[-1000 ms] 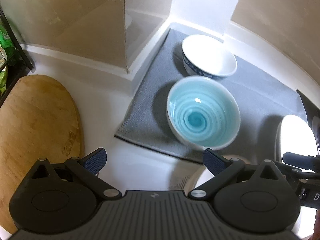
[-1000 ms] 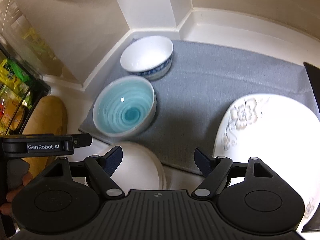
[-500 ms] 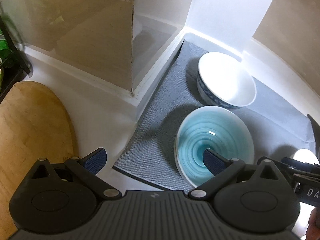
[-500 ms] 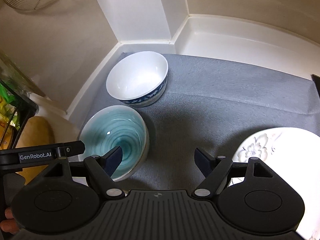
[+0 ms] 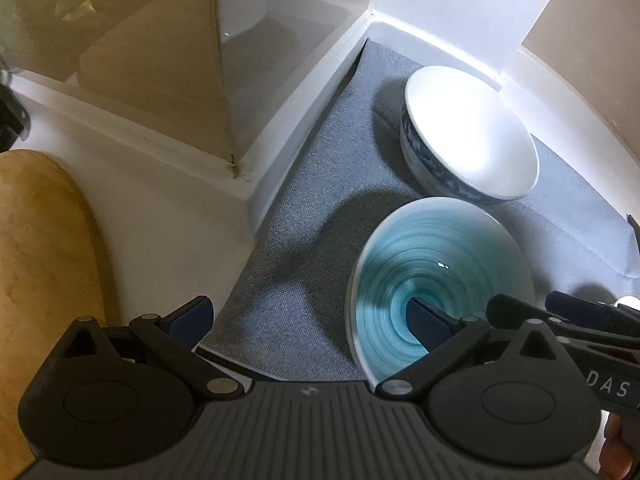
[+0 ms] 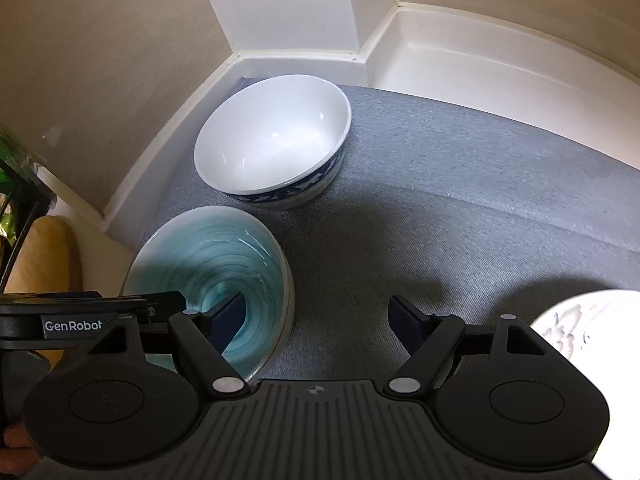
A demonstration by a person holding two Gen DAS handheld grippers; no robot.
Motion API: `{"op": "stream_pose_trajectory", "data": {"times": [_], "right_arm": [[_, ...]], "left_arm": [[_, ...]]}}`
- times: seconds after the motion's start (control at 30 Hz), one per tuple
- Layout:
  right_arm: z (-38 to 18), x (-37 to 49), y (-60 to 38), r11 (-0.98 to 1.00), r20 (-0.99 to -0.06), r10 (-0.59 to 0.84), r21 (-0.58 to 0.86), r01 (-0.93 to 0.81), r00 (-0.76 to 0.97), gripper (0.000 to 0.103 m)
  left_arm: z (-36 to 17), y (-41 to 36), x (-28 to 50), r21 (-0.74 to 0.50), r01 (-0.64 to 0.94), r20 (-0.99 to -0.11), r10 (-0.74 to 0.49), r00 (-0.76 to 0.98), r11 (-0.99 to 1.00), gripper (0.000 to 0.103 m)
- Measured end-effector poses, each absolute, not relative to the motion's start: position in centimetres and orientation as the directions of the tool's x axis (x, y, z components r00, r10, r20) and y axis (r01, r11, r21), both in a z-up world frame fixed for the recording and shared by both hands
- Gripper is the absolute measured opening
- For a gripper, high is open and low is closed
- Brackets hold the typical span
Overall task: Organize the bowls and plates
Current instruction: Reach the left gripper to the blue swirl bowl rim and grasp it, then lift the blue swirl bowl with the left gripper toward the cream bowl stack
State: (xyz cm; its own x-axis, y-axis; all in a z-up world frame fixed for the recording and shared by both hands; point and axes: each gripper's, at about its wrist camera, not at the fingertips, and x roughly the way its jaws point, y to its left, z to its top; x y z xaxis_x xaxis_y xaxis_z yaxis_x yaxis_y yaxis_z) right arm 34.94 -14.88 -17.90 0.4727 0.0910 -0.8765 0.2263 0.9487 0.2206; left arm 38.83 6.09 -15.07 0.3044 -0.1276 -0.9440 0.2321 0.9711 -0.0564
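A blue swirl bowl (image 5: 436, 264) stands on a grey mat (image 5: 304, 216), also in the right wrist view (image 6: 224, 256). Behind it stands a white bowl with a blue patterned outside (image 5: 468, 136), also in the right wrist view (image 6: 276, 136). My left gripper (image 5: 308, 320) is open over the mat's left edge, its right finger over the swirl bowl. My right gripper (image 6: 316, 320) is open, its left finger over the same bowl. A white flowered plate (image 6: 576, 320) shows at the right edge.
A wooden board (image 5: 36, 248) lies on the white counter at the left. Walls and a white ledge (image 6: 480, 52) close in behind the mat (image 6: 460, 184). A dark rack (image 6: 20, 188) stands at the far left.
Both grippers have moved forward toward the bowls, which now look nearer. The upturned white dish at the front edge and most of the flowered plate have dropped out of view.
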Motion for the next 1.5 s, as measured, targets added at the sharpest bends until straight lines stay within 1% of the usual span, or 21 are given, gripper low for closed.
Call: {"op": "stream_pose_trajectory", "data": {"times": [0.2,0.27,0.3,0.37,0.4,0.47,0.5,0.57,0.6,0.67,0.73,0.8,1.0,1.07,1.17,1.23,1.3,1.33,1.4,1.43,1.5], "right_arm": [[-18.7,35.5,-15.0,0.949,-0.882,0.097,0.222,0.225,0.462,0.078],[-19.0,35.7,-14.9,0.95,-0.885,0.103,0.222,0.218,0.453,0.074],[-19.3,35.8,-14.9,0.951,-0.888,0.105,0.222,0.215,0.449,0.063],[-19.7,36.0,-15.2,0.948,-0.89,0.122,0.235,0.214,0.439,0.047],[-19.7,35.9,-15.3,0.946,-0.884,0.129,0.246,0.212,0.45,0.038],[-19.7,36.0,-15.3,0.936,-0.874,0.178,0.292,0.196,0.452,0.025],[-19.6,36.0,-15.1,0.935,-0.872,0.185,0.298,0.193,0.452,0.018],[-19.5,36.1,-14.6,0.939,-0.871,0.192,0.297,0.173,0.453,0.011],[-19.4,36.1,-14.4,0.94,-0.871,0.193,0.297,0.169,0.452,0.011],[-19.4,36.2,-14.1,0.938,-0.871,0.205,0.305,0.164,0.446,0.012],[-19.3,36.2,-13.7,0.935,-0.87,0.218,0.316,0.161,0.442,0.012],[-19.2,36.3,-13.4,0.93,-0.866,0.232,0.331,0.161,0.442,0.012],[-19.2,36.0,-13.3,0.926,-0.868,0.221,0.329,0.183,0.444,0.01],[-19.1,36.0,-13.5,0.926,-0.869,0.214,0.325,0.19,0.447,0.01],[-19.2,36.0,-13.6,0.923,-0.869,0.213,0.329,0.199,0.447,0.011],[-19.2,36.0,-13.5,0.923,-0.869,0.211,0.327,0.2,0.447,0.011],[-19.3,36.1,-13.5,0.924,-0.87,0.21,0.326,0.201,0.446,0.011],[-19.4,36.3,-13.3,0.922,-0.87,0.21,0.327,0.204,0.447,0.011],[-19.5,36.4,-13.3,0.92,-0.87,0.212,0.331,0.208,0.445,0.013],[-19.5,36.4,-13.3,0.92,-0.871,0.211,0.33,0.209,0.444,0.013],[-19.5,36.4,-13.2,0.923,-0.876,0.204,0.321,0.212,0.438,0.011]], "left_arm": [[-16.2,5.8,39.7,-0.051,0.23,-0.953,-0.117,0.279,0.972,0.102],[-16.5,5.6,39.7,-0.05,0.257,-0.956,-0.12,0.267,0.965,0.097],[-16.5,5.4,39.8,-0.038,0.271,-0.955,-0.115,0.274,0.962,0.094],[-16.3,5.4,39.9,-0.021,0.282,-0.95,-0.107,0.294,0.959,0.085],[-16.1,5.5,39.9,-0.023,0.282,-0.948,-0.11,0.297,0.959,0.082],[-15.5,5.7,40.0,-0.027,0.287,-0.945,-0.118,0.306,0.958,0.072],[-15.2,5.7,39.9,-0.025,0.293,-0.942,-0.121,0.312,0.956,0.068],[-14.7,5.5,39.8,-0.017,0.308,-0.942,-0.119,0.315,0.951,0.057],[-14.5,5.6,39.6,-0.01,0.314,-0.94,-0.116,0.321,0.949,0.054],[-14.2,5.8,39.3,-0.008,0.317,-0.939,-0.116,0.324,0.948,0.043],[-13.9,6.1,39.3,-0.017,0.312,-0.939,-0.123,0.321,0.95,0.035],[-13.5,6.7,39.5,-0.032,0.297,-0.939,-0.131,0.319,0.954,0.034],[-12.9,8.0,39.2,-0.055,0.286,-0.936,-0.149,0.32,0.957,0.046],[-12.4,8.4,38.7,-0.073,0.29,-0.927,-0.172,0.333,0.954,0.058],[-12.4,8.7,38.6,-0.143,0.292,-0.926,-0.232,0.297,0.946,0.059],[-13.1,8.4,38.9,-0.19,0.28,-0.927,-0.266,0.264,0.941,0.057],[-14.1,8.2,39.2,-0.234,0.27,-0.922,-0.301,0.242,0.934,0.037],[-14.7,8.1,39.4,-0.245,0.25,-0.928,-0.301,0.218,0.937,0.02],[-15.2,8.1,39.4,-0.259,0.24,-0.927,-0.31,0.21,0.936,0.015],[-15.2,8.0,39.2,-0.248,0.25,-0.927,-0.304,0.219,0.936,0.01],[-15.1,8.3,39.2,-0.274,0.237,-0.925,-0.323,0.2,0.932,0.009]]}}
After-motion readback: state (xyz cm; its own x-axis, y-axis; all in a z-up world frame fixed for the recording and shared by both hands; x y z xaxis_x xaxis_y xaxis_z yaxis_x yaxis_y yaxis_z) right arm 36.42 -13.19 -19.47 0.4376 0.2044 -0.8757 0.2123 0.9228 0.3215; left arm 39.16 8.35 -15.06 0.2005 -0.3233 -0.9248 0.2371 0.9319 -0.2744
